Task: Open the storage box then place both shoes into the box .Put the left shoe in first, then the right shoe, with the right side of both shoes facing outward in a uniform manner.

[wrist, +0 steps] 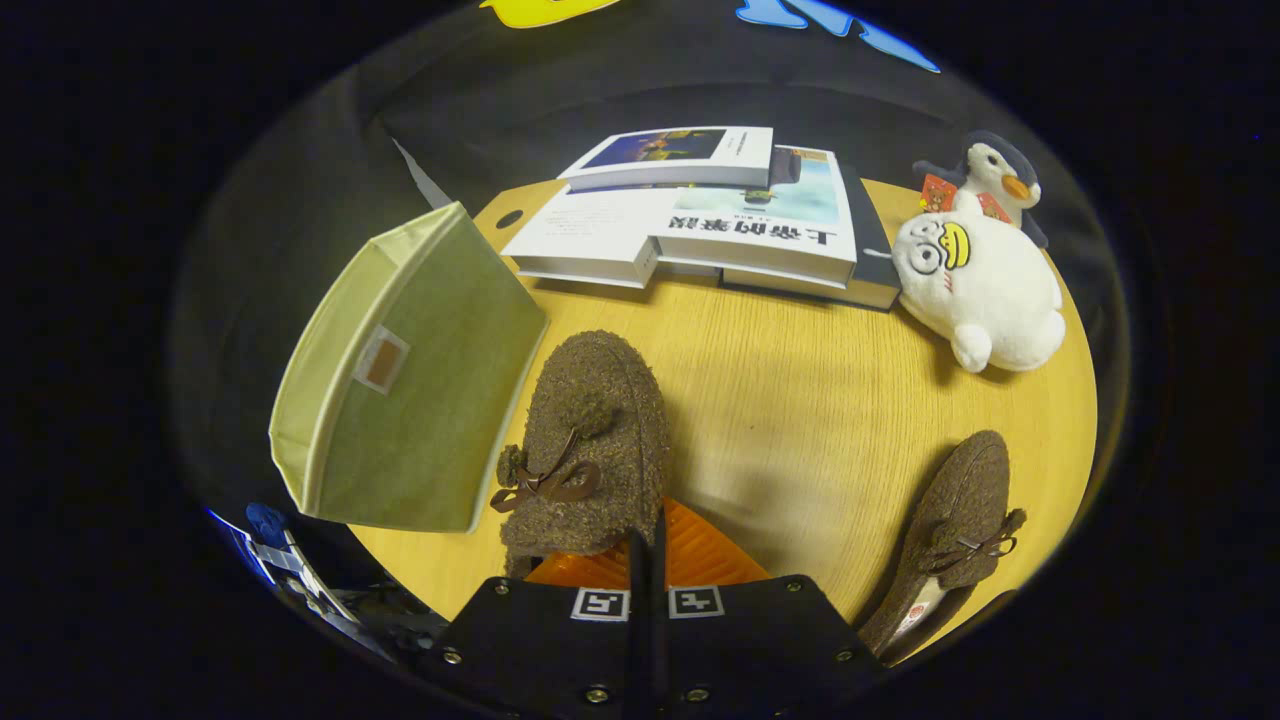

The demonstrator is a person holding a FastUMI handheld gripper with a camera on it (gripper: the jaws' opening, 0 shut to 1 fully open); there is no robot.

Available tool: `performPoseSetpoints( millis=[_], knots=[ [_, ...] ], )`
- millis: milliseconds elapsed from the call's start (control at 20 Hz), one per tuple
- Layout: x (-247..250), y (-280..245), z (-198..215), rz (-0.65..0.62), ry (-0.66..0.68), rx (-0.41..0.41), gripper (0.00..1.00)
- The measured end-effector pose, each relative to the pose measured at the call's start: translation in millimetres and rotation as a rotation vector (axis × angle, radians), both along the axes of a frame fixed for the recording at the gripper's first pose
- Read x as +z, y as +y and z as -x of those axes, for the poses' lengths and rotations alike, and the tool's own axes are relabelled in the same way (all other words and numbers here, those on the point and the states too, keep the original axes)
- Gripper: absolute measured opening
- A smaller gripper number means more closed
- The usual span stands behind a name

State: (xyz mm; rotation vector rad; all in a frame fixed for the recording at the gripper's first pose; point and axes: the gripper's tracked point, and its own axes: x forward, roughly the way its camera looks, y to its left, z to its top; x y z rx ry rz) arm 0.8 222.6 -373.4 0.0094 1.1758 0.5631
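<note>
Claw: orange fingers pressed together, apparently pinching the heel edge of the brown slipper.
Second slipper: on the table, off to the right.
Storage box: green fabric, left of the held slipper.

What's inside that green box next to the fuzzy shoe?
Nothing visible: the green box shows bare fabric walls and one small label; part of its interior is hidden. The gripper is shut on the shoe.

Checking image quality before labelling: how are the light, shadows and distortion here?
Gripper view: even overhead light, soft shadows right of the held shoe and under the plush; fisheye bends the table rim and box; books sharp; gripper fingers shut on the shoe.
</note>
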Motion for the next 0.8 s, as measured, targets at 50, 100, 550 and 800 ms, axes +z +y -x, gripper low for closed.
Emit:
performPoseSetpoints(
  millis=[50,100,550,800],
  knots=[
    [12,3,-3,-0.013,-0.012,-0.007,0.00],
    [23,7,-8,-0.025,-0.020,-0.008,0.00],
    [115,65,-22,-0.141,-0.087,0.050,0.00],
    [138,108,-26,-0.174,-0.094,0.114,0.00]
  ],
)
